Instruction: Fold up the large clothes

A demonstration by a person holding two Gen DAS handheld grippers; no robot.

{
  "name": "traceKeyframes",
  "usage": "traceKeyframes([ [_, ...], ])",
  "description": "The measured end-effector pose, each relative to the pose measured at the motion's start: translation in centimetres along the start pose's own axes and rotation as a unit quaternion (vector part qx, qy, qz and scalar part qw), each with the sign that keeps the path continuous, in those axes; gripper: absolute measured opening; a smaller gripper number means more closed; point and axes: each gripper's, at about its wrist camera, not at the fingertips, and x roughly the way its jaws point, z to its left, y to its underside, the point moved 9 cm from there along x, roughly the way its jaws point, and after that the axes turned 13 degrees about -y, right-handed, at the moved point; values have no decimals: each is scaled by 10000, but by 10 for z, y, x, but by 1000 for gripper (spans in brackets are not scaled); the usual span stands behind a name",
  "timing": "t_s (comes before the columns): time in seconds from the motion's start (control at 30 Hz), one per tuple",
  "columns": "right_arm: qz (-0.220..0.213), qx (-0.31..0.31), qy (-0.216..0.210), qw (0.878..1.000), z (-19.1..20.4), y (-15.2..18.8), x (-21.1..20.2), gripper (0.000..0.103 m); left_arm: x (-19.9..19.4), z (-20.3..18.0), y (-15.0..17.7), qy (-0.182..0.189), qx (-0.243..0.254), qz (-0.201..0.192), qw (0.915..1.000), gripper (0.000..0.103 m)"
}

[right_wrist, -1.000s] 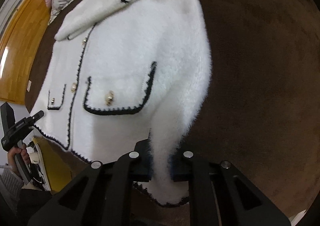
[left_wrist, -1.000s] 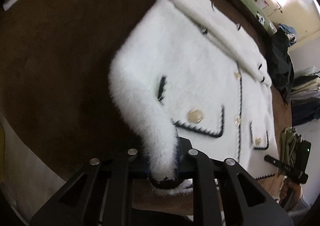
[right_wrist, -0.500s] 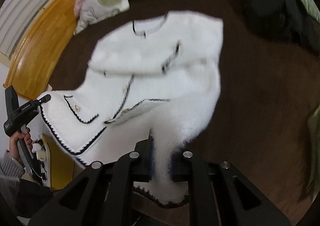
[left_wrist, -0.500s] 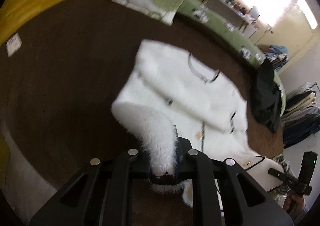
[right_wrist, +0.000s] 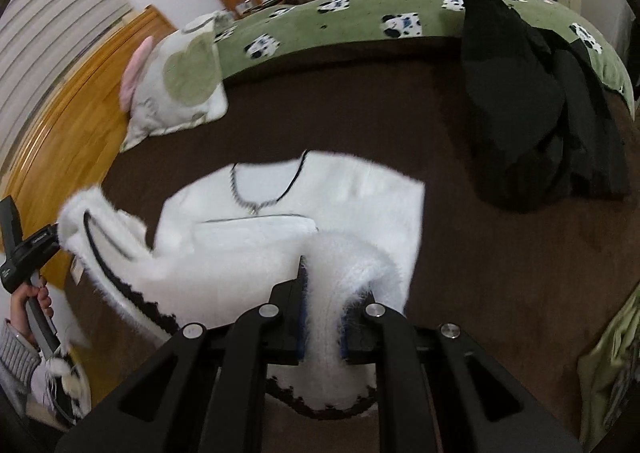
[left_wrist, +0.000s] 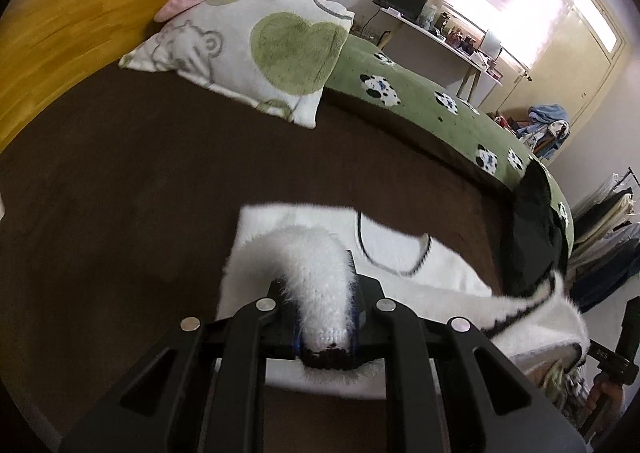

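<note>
A white fuzzy jacket (right_wrist: 256, 249) with black trim lies collar-away on the brown bed cover (left_wrist: 120, 193). Its lower part is lifted off the bed and curls toward the collar. In the left wrist view my left gripper (left_wrist: 324, 317) is shut on a fuzzy, black-edged fold of the jacket (left_wrist: 400, 257). In the right wrist view my right gripper (right_wrist: 324, 317) is shut on the other bottom corner. The left gripper (right_wrist: 28, 249) also shows at the left edge, gripped by a hand (right_wrist: 24, 301), with the raised hem at its tips.
A pillow (left_wrist: 248, 53) printed with green shapes leans near the wooden headboard (left_wrist: 80, 13). A green blanket (left_wrist: 420, 101) with panda spots borders the far side. A black garment (right_wrist: 532, 101) lies to the right of the jacket. An olive garment (right_wrist: 612, 365) sits at the right edge.
Both grippers rose and carried the jacket's bottom edge toward the collar. The flat jacket now bends in the middle. Both views tilted up to show the room.
</note>
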Motion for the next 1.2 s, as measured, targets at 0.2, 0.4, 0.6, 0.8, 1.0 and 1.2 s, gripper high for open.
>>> traceKeyframes([
  [0.2,87,14,304,9995,-38,-29,77,11,98,-27,-24,-129,510,153,9985,19],
  [0.4,282,266,490,9980,-88,-25,149,11,182,-25,-11,-484,506,301,9971,19],
  [0.6,237,365,470,9979,-109,-7,178,12,231,-17,14,-562,541,477,9958,22],
  [0.8,204,396,478,9979,-106,-7,174,13,229,-16,16,-498,507,391,9967,24],
  [1.0,235,383,357,9984,-96,-17,160,23,230,-21,10,-161,305,645,9973,45],
  [1.2,-90,130,486,9987,-78,-28,139,75,208,-19,-9,-268,212,404,9986,96],
])
